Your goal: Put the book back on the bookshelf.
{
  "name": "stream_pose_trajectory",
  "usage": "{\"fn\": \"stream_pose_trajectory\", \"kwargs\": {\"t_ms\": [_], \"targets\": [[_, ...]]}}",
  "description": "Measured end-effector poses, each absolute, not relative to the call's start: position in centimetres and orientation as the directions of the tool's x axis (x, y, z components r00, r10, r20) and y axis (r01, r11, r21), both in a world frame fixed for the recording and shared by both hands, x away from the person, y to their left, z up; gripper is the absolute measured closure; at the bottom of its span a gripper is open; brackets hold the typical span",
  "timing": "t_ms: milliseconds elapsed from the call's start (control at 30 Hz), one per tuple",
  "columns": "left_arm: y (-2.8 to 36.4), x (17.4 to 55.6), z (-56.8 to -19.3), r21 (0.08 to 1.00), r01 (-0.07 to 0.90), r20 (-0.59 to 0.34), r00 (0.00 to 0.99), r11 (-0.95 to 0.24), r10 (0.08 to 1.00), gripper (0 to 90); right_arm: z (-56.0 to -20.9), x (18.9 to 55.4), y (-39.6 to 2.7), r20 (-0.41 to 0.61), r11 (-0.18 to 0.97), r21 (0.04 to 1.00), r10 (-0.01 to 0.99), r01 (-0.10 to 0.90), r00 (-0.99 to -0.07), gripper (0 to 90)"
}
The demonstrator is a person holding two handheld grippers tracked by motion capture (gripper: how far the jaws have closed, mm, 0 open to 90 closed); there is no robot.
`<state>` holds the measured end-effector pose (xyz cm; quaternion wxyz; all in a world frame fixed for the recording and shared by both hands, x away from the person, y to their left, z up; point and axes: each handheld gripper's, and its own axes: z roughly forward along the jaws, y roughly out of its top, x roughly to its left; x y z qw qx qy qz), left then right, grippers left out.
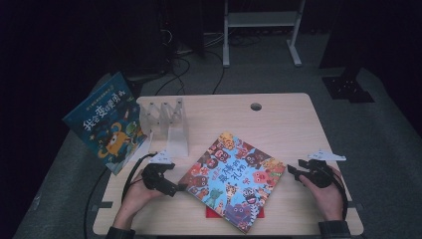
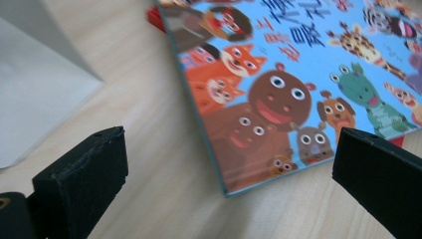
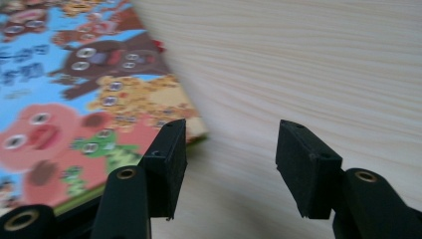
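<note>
A colourful picture book (image 1: 233,174) with cartoon animals lies flat on the wooden table (image 1: 283,124), over a red thing (image 1: 215,213) that peeks out beneath it. My left gripper (image 1: 180,188) rests low at the book's left corner. In the left gripper view it (image 2: 229,184) is open wide, with the book's corner (image 2: 259,119) between the jaws and no pad touching it. My right gripper (image 1: 292,170) is at the book's right corner. It (image 3: 231,164) stands open over bare wood, the book (image 3: 74,114) just beside its left jaw.
A second, blue picture book (image 1: 107,122) leans tilted at the table's left edge against a clear acrylic rack (image 1: 166,122). The rack's base (image 2: 35,99) lies close to my left gripper. A cable hole (image 1: 256,106) is at the table's back. Cables and a white stand lie beyond.
</note>
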<state>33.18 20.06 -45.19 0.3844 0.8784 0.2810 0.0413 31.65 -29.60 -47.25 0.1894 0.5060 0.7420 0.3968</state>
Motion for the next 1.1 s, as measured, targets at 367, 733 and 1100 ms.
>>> {"fn": "stream_pose_trajectory", "kwargs": {"t_ms": [367, 733, 1100], "targets": [[18.0, 32.5, -46.7, 0.671, 0.457, -0.185, 0.865, -0.583, 0.466, 3.4, -47.7, 32.0, -27.7, 0.184, 0.187, 0.779, 0.844, 0.599, -0.503, 39.9], [17.9, 32.1, -46.8, 0.652, 0.483, -0.206, 0.854, -0.584, 0.477, 3.4, -48.4, 32.6, -27.7, 0.214, 0.18, 0.764, 0.835, 0.619, -0.507, 35.7], [17.9, 32.1, -47.3, 0.639, 0.496, -0.243, 0.856, -0.589, 0.457, 3.5, -48.5, 35.0, -26.6, 0.213, 0.188, 0.769, 0.825, 0.61, -0.523, 35.1]]}}
